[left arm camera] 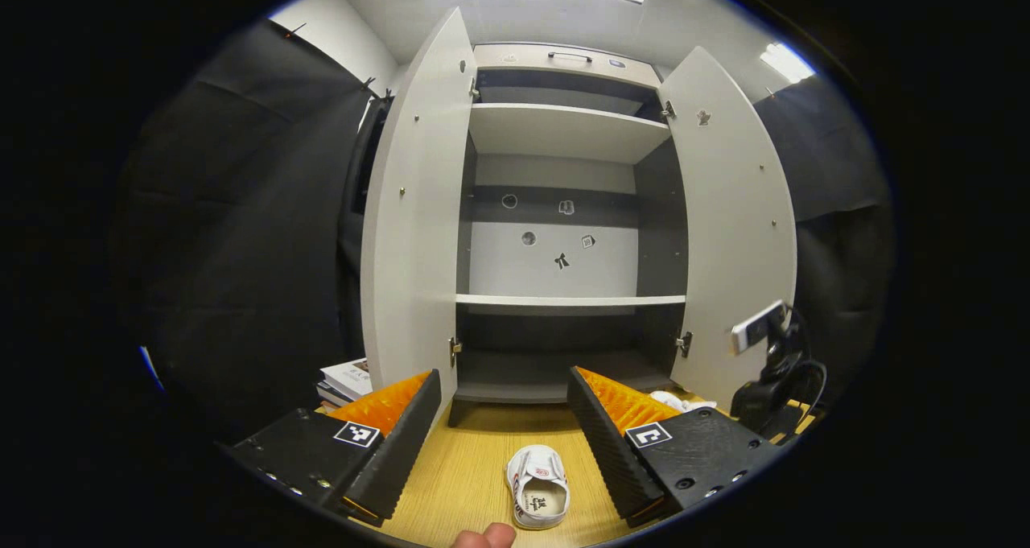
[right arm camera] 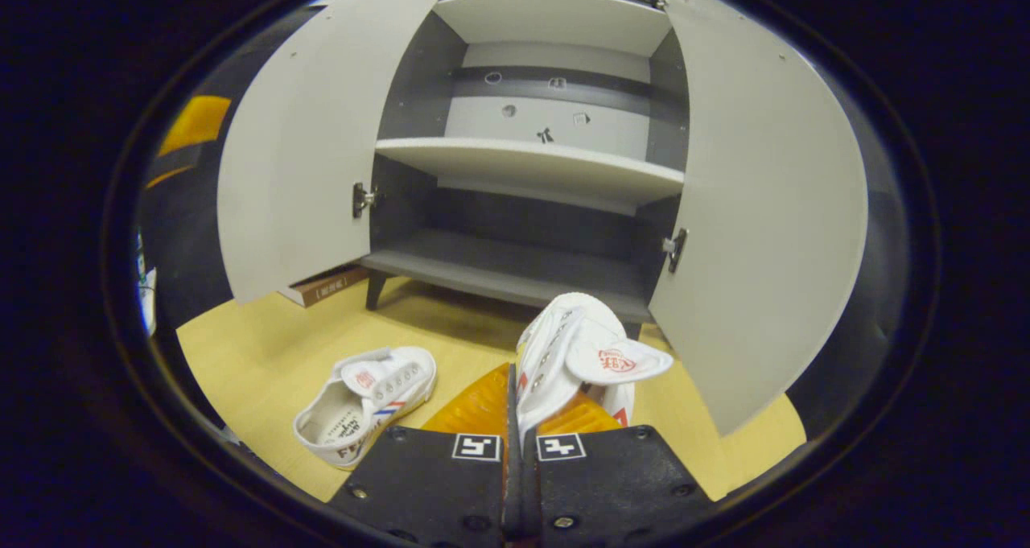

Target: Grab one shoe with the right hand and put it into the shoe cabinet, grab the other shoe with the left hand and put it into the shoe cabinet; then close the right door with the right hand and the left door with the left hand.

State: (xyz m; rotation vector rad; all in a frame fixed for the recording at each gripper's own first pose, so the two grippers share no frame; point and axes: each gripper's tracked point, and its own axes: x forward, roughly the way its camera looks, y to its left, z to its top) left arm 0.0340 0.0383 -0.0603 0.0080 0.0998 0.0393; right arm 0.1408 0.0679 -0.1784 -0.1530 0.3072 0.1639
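Left tongs (left arm camera: 504,419): spread wide, holding nothing. The second white sneaker (left arm camera: 537,485) lies on the yellow wood table (left arm camera: 475,459) between and just below the fingertips, long axis roughly along the tongs' line of sight, opening up. A fingertip (left arm camera: 484,537) shows at the bottom edge. Left hand is the nearer one to this shoe.

Right tongs (right arm camera: 515,387): closed narrow, pinching the side wall of the first white sneaker (right arm camera: 575,355), which hangs off the table with its toe pointing ahead toward the shoe cabinet (right arm camera: 515,270). The bottom shelf (right arm camera: 499,262) lies straight ahead and slightly left of the held shoe, near; judged next move is a forward push in.

Both doors stand open: left door (right arm camera: 298,154), right door (right arm camera: 764,210). Shelves look bare. Some books (left arm camera: 348,377) sit by the left door. Black cloth walls, ceiling lights on.
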